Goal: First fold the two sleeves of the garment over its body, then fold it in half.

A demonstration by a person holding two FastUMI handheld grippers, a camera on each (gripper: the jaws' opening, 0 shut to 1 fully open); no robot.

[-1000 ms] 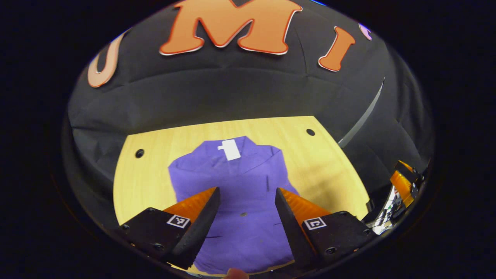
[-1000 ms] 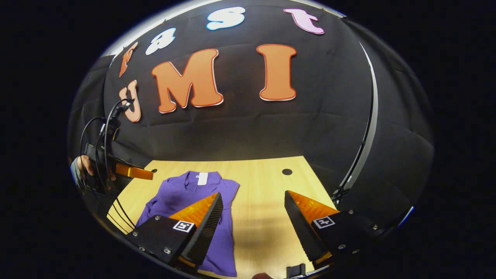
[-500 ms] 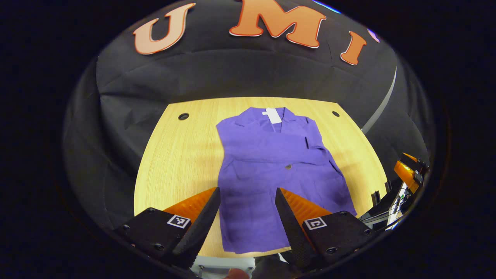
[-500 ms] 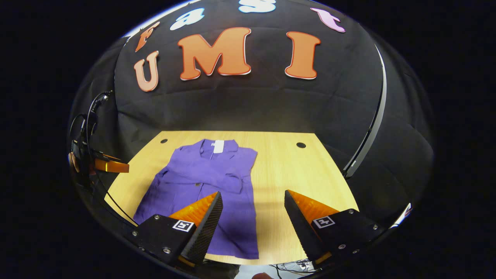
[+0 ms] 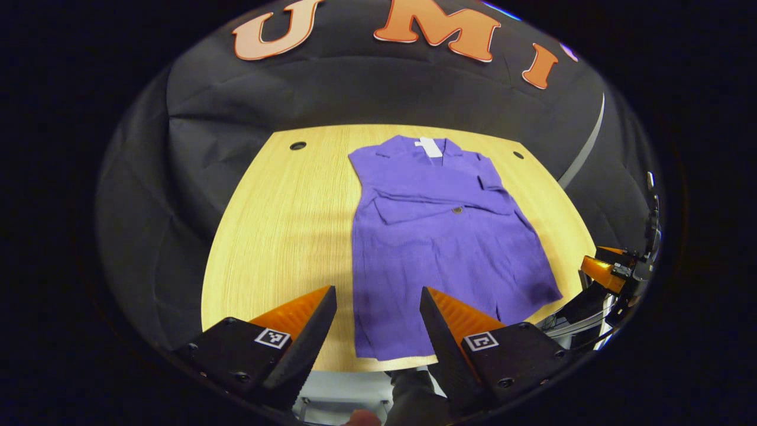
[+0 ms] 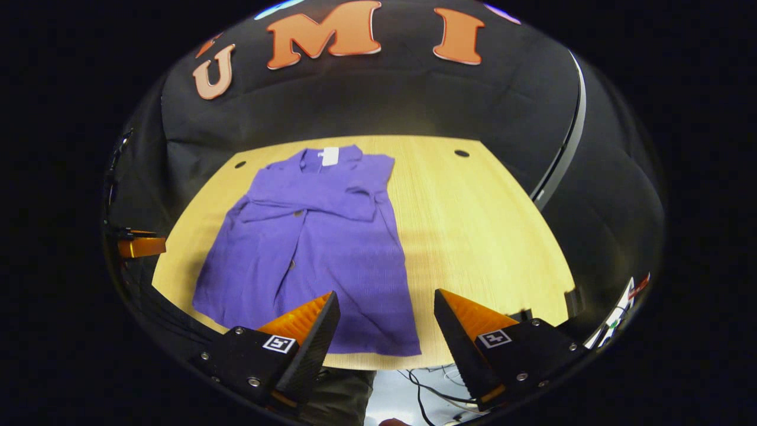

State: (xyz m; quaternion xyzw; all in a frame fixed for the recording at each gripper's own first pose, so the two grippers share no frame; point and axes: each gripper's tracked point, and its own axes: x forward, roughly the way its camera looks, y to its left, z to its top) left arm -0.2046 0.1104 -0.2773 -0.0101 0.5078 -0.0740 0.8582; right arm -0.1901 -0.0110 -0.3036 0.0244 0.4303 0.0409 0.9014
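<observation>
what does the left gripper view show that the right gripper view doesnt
Left gripper view: the left gripper up close with its fingers apart, the right gripper farther off beyond the table's edge, and bare table on the image-left of the garment.

Right gripper view: the right gripper's own spread fingers, bare wood on the image-right of the garment, and cables below the table's near edge.

Both: the purple garment lying flat, sleeves folded across its body, white collar tag, not yet folded in half.

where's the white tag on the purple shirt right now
The white tag sits at the collar of the purple shirt, at its far end toward the booth wall, on the wooden table; the right gripper view shows it there too.
</observation>
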